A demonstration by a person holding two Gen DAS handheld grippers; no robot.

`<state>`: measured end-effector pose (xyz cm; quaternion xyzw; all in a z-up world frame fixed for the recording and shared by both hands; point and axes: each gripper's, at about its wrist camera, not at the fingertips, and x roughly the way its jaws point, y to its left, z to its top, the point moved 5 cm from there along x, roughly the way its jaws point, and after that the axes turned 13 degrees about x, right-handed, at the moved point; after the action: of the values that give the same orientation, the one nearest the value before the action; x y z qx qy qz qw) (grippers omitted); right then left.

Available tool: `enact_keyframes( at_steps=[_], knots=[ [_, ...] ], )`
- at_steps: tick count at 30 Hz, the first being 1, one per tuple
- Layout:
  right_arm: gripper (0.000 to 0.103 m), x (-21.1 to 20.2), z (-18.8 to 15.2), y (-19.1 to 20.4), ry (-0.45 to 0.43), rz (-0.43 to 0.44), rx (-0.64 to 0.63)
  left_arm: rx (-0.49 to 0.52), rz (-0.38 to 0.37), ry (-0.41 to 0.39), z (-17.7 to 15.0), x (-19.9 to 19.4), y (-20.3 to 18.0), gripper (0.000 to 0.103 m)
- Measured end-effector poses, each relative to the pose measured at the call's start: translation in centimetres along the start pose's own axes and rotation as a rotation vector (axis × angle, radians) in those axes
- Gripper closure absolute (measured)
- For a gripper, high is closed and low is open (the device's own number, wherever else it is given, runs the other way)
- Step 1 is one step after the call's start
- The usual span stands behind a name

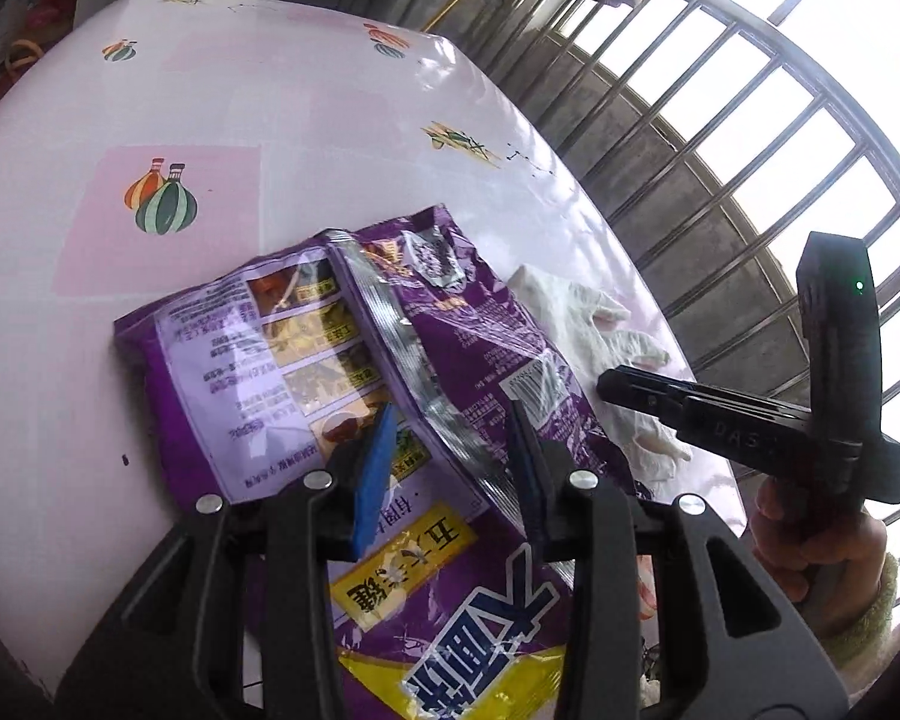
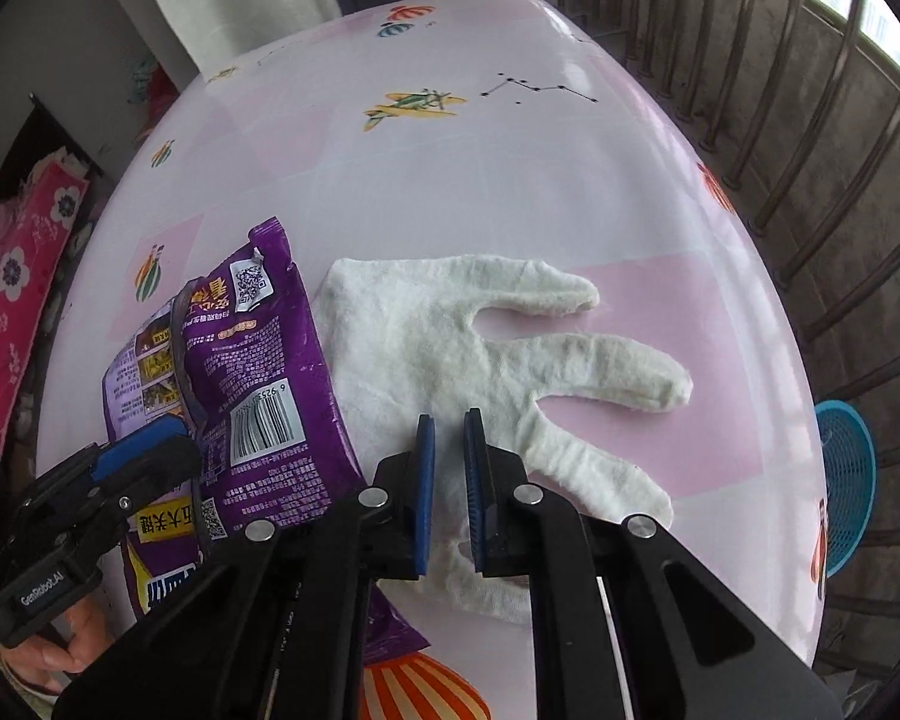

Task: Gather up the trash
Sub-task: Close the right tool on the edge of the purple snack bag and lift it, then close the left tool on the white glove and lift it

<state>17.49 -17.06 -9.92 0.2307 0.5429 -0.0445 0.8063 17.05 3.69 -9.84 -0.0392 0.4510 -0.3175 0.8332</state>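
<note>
Left wrist view, left to right: pink patterned tablecloth (image 1: 168, 90) fills the upper left. Purple snack bag (image 1: 390, 360) lies crumpled at centre, running down to the bottom edge. Left gripper (image 1: 450, 456) at lower centre, blue pads apart, straddling the bag's silver seam; pads not clearly pressing it. White glove (image 1: 576, 312) right of the bag, partly tucked under it. Right gripper (image 1: 615, 387) enters from the right, tip over the glove, hand (image 1: 810, 546) at lower right.

Right wrist view: left gripper (image 2: 150, 438) at lower left on the purple bag (image 2: 258, 372). White glove (image 2: 450, 348) flat at centre, fingers pointing right. Right gripper (image 2: 450, 468) at lower centre, pads almost together, narrow gap, over the glove's cuff side; cannot tell if fabric is pinched. Blue basket (image 2: 846, 492) at far right.
</note>
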Motion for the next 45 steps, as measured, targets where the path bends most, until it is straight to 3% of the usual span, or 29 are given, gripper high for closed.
enact_keyframes(
  at_steps=[4,7,10,13,17,21,26,30,35,38,42,45],
  knots=[
    [0.089,-0.6,0.2,-1.9,0.034,0.135,0.126,-0.022,0.041,-0.015,-0.1,-1.6,0.9,0.064],
    [0.076,-2.1,0.5,-2.7,-0.015,0.184,0.152,-0.027,0.075,-0.046,-0.2,-3.6,1.3,0.064],
    [0.071,-3.9,1.0,-2.7,-0.041,0.273,0.143,-0.024,0.090,-0.064,-0.9,-5.3,1.5,0.064],
    [0.070,-3.6,0.1,-1.3,0.039,0.382,0.143,-0.021,0.081,-0.040,-1.9,-5.4,1.1,0.066],
    [0.070,-1.7,-0.8,0.0,0.115,0.405,0.162,-0.004,0.053,-0.012,-2.8,-4.3,0.0,0.074],
    [0.070,-0.7,-1.9,0.6,0.198,0.445,0.184,-0.019,0.093,0.048,-3.3,-3.0,0.6,0.086],
    [0.070,-3.1,-2.6,2.0,0.232,0.638,0.158,-0.046,0.074,0.033,-3.5,-3.2,1.4,0.090],
    [0.070,-3.2,-1.9,1.4,0.154,0.510,0.150,-0.052,0.068,0.023,-3.6,-3.2,1.6,0.094],
    [0.069,-1.1,-1.8,1.9,0.157,0.360,0.124,-0.044,0.064,0.017,-3.7,-3.1,1.3,0.094],
    [0.069,-0.2,-2.3,3.1,0.181,0.352,0.092,-0.019,0.068,0.017,-3.8,-3.1,1.2,0.095],
    [0.069,-0.4,-2.9,5.0,0.204,0.402,0.052,-0.021,0.055,0.013,-3.8,-3.1,1.4,0.095],
    [0.069,-0.9,-2.3,5.1,0.126,0.302,0.025,-0.031,0.044,0.009,-3.8,-3.1,1.6,0.098]
  ],
)
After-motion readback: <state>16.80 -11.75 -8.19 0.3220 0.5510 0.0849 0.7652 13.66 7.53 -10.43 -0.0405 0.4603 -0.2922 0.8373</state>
